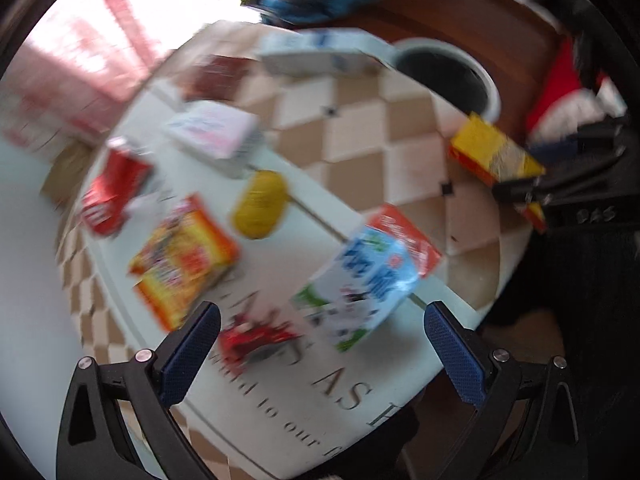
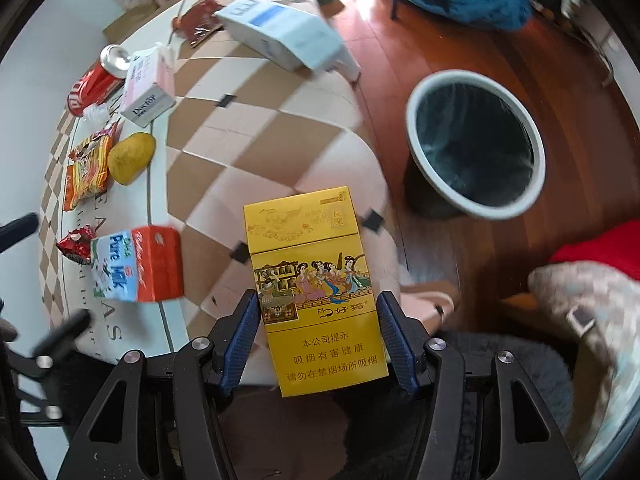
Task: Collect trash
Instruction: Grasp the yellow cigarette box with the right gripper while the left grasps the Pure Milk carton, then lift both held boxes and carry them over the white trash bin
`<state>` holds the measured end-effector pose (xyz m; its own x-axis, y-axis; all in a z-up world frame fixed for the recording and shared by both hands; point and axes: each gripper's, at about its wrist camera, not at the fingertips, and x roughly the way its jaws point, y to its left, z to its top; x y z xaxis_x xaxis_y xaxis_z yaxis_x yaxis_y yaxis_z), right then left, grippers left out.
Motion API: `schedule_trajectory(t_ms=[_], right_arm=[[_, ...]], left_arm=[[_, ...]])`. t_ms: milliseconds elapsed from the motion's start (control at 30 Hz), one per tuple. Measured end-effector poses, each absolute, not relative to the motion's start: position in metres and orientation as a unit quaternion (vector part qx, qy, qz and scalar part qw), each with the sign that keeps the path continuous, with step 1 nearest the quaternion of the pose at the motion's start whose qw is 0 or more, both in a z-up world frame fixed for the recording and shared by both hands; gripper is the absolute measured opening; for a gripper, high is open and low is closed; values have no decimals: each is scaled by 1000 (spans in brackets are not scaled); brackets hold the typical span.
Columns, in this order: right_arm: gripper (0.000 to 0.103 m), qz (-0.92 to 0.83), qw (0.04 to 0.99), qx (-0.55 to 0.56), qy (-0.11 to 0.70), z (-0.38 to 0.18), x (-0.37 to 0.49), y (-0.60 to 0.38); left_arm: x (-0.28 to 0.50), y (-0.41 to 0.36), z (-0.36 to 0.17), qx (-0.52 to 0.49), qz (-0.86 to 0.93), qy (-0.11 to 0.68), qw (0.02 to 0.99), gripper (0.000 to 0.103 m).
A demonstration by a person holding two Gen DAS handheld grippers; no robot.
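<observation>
Though the left wrist view is smeared with blur, the left claw (image 1: 322,344) plainly stands wide, its blue pads well apart with nothing between them, hovering over the near edge of the worktop (image 1: 360,136). Just ahead of it lie a milk carton (image 1: 360,280) and a small red wrapper (image 1: 256,338); farther off are an orange snack packet (image 1: 184,260), a yellowish round fruit (image 1: 260,204), a red soda can (image 1: 114,188), a pink-and-white box (image 1: 218,130) and a larger pale blue box (image 1: 320,54). At the right edge of this view a yellow pack (image 1: 494,156) shows in the other claw, with the bin (image 1: 444,68) on the wooden floor (image 1: 460,16) beyond.

From the right wrist view, the right claw (image 2: 318,336) is closed on the yellow cigarette pack (image 2: 316,292), the pads pressing its two long sides, the pack upright and pointing away from the camera. It hangs over the worktop's near corner. The bin (image 2: 476,148), dark-lined and open-mouthed, stands on the floor ahead and to the right, apart from the pack.

My reading is that the carry step is in hand: one piece of trash is picked and on its way. The next move calls for swinging the pack right and forward until it sits over the bin's mouth, then spreading the claw to drop it. The left claw looks placed to take the milk carton or the red wrapper next.
</observation>
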<state>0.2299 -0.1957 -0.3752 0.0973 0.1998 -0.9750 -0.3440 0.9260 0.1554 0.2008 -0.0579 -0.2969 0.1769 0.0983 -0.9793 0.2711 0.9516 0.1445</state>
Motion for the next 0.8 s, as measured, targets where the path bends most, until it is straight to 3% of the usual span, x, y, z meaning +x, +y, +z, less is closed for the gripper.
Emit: schedule_trajectory(t_ms=[167, 233, 400, 633, 800], right_arm=[[61, 178, 741, -47, 646, -373, 236, -215], [61, 177, 741, -47, 646, -372, 236, -216], [61, 182, 740, -50, 646, -365, 237, -208], [61, 200, 737, -65, 642, -366, 235, -184], [61, 208, 732, -91, 642, -372, 232, -161]], left_arm=[[210, -70, -325, 161, -102, 662, 725, 100], [216, -69, -338, 164, -101, 664, 722, 73], [218, -54, -334, 102, -84, 654, 745, 66], [199, 8, -317, -47, 27, 638, 768, 65], [195, 19, -315, -30, 49, 636, 769, 65]])
